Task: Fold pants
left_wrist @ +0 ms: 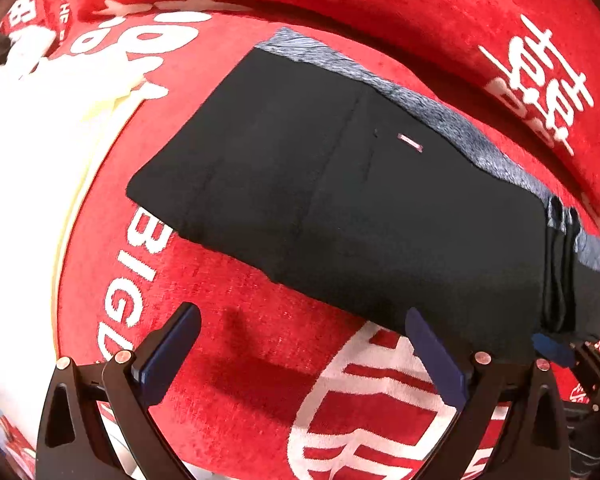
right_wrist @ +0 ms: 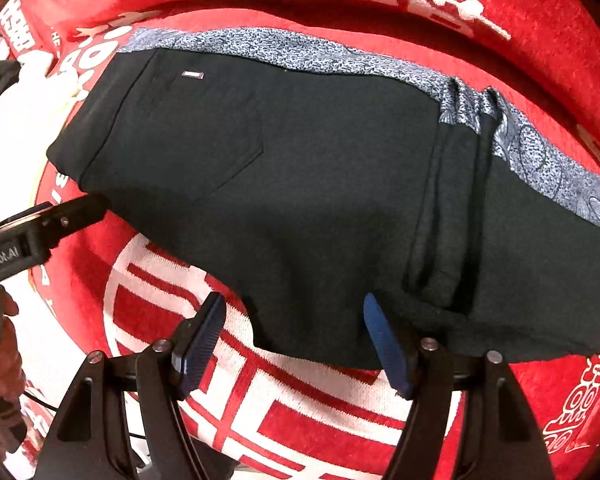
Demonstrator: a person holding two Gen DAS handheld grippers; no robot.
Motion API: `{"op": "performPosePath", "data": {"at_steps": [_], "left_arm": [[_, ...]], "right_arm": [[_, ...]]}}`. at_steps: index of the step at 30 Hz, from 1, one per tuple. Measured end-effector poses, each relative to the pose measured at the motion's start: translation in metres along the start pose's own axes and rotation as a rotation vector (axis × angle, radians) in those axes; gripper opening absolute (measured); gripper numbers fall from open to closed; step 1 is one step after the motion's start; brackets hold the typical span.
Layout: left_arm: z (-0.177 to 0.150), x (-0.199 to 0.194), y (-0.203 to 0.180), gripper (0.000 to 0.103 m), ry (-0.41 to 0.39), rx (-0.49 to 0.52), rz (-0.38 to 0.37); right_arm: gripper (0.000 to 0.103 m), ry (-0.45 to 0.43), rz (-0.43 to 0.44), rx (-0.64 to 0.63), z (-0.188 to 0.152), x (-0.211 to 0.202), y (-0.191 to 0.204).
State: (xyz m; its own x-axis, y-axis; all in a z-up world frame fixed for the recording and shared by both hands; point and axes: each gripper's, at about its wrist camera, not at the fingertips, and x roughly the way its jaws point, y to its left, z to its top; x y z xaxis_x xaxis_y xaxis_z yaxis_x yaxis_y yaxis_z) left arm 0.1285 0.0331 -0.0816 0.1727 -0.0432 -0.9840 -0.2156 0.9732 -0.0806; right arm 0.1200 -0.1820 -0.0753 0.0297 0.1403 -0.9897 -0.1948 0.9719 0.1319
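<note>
Black pants (left_wrist: 340,208) lie folded flat on a red cloth with white lettering (left_wrist: 260,352); they also show in the right wrist view (right_wrist: 300,200). A blue-grey patterned fabric (left_wrist: 460,128) sticks out along their far edge, also seen in the right wrist view (right_wrist: 340,60). My left gripper (left_wrist: 304,344) is open and empty, just short of the pants' near edge. My right gripper (right_wrist: 296,336) is open and empty at the near edge, its right fingertip (right_wrist: 376,320) touching the hem. The left gripper's body (right_wrist: 40,232) shows at the left of the right wrist view.
A white cloth (left_wrist: 32,160) lies at the left on the red surface. A raised red rim (left_wrist: 420,12) with white characters curves behind the pants. A hand (right_wrist: 4,340) holds the left gripper's handle.
</note>
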Motion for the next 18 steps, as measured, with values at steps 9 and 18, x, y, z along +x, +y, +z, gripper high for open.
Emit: {"op": "performPosePath", "data": {"at_steps": [9, 18], "left_arm": [[0.011, 0.006, 0.011, 0.103, 0.002, -0.026, -0.005], [0.017, 0.011, 0.011, 0.103, 0.002, -0.044, -0.025]], "right_arm": [[0.075, 0.011, 0.000, 0.013, 0.002, 0.001, 0.001], [0.075, 0.019, -0.011, 0.003, 0.004, 0.005, 0.006]]}}
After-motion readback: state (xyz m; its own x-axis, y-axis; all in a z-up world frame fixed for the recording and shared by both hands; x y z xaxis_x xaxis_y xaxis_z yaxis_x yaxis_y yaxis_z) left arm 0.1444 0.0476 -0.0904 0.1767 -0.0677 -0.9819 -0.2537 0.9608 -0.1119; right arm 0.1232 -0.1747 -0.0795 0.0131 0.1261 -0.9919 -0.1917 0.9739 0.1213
